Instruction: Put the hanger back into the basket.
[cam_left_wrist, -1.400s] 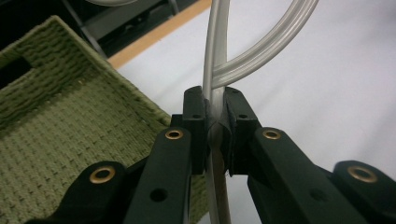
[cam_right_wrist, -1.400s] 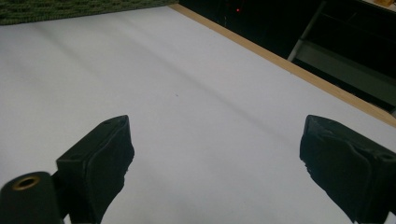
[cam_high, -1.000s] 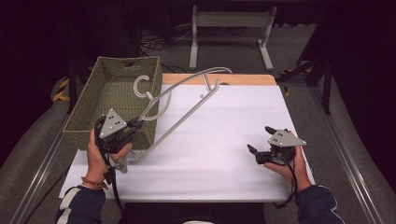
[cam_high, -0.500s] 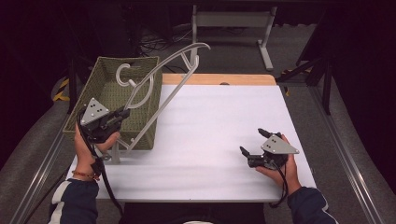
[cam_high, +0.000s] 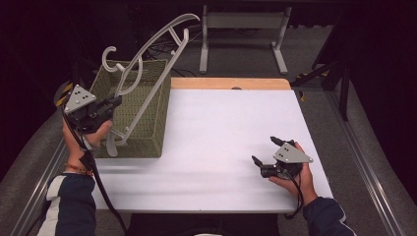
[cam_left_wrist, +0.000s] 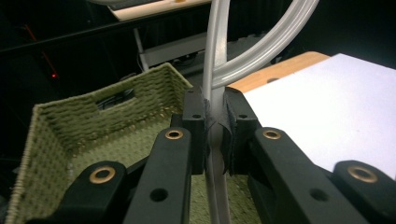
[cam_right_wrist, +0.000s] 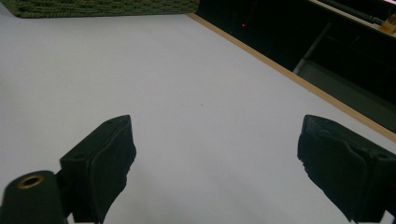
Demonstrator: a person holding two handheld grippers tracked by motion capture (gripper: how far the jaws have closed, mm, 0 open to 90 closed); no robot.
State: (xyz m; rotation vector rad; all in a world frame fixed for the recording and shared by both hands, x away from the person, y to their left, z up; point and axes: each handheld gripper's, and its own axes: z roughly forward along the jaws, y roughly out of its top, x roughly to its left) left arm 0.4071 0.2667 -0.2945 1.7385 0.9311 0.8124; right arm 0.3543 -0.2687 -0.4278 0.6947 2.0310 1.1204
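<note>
hanger (cam_high: 147, 64) is swinging up and over the woven basket (cam_high: 162, 98) in the high view, its lower bar clamped in the left gripper (cam_high: 110, 105) at the table's left edge, its top end standing high past the far edge of the table and its hook (cam_high: 109, 56) hanging above the basket's far rim. a second ago it was lying low across the white sheet, leaning out of the basket toward the table's middle; now it is tipping steeply, almost on end, and the left hand is sitting further left and higher. that looks like the hanger being stood up so it can go down into the basket, though its foot end (cam_high: 110, 147) is still outside the near wall. right gripper (cam_high: 265, 157) is resting near the front right corner of the table (cam_high: 236, 132), jaws spread, holding nothing, much as before.

left gripper view: jaws are pinching tight on the hanger's grey bar (cam_left_wrist: 215, 116), pads (cam_left_wrist: 198, 126) pressing it from both sides, the basket's open inside (cam_left_wrist: 102, 135) lying just below and the curved arms (cam_left_wrist: 266, 46) rising out of the top.

right gripper view: jaws are standing wide apart over bare white sheet (cam_right_wrist: 201, 107), nothing between them, the basket's base (cam_right_wrist: 98, 8) far off at the top edge.
</note>
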